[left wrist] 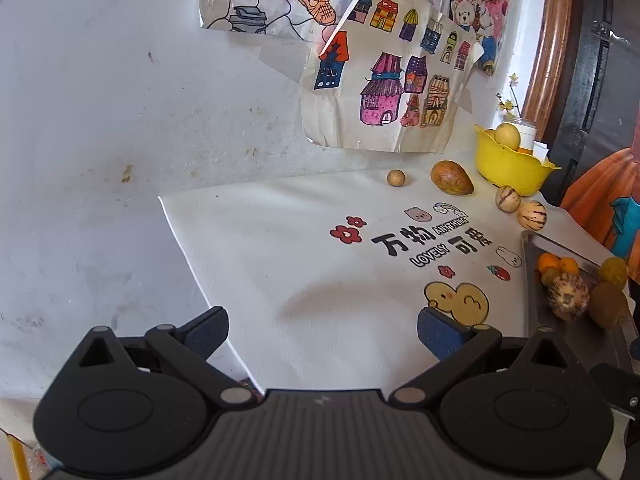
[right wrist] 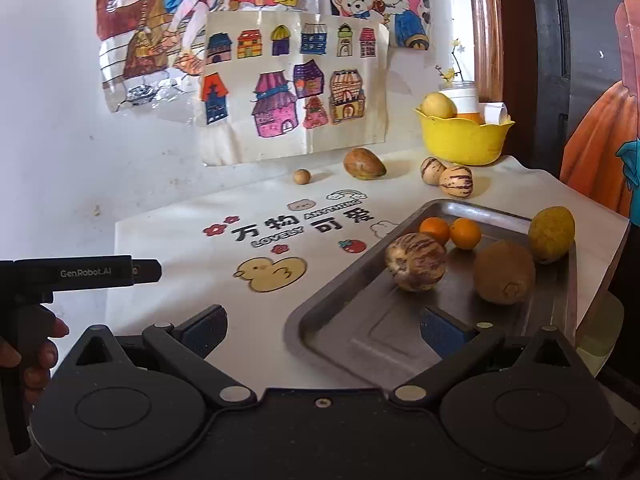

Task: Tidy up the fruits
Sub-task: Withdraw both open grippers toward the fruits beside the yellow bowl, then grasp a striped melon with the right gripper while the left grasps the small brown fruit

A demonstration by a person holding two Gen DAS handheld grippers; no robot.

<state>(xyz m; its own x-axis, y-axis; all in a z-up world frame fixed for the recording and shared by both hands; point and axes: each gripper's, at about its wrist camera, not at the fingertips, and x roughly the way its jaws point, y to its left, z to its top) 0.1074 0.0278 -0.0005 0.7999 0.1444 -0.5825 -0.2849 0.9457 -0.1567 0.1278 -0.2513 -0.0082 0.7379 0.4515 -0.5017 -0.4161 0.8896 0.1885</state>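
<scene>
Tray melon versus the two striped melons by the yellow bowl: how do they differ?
The tray melon lies in the metal tray; the pair sit on the cloth beside the bowl. The tray melon looks darker, with denser purple streaks; the pair look paler. The tray melon touches no fruit; the pair appear to touch. All are round and purple-striped.

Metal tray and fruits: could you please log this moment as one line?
left gripper open, empty | right gripper open, empty | grey metal tray: five fruits | yellow plastic bowl: fruit inside
</scene>
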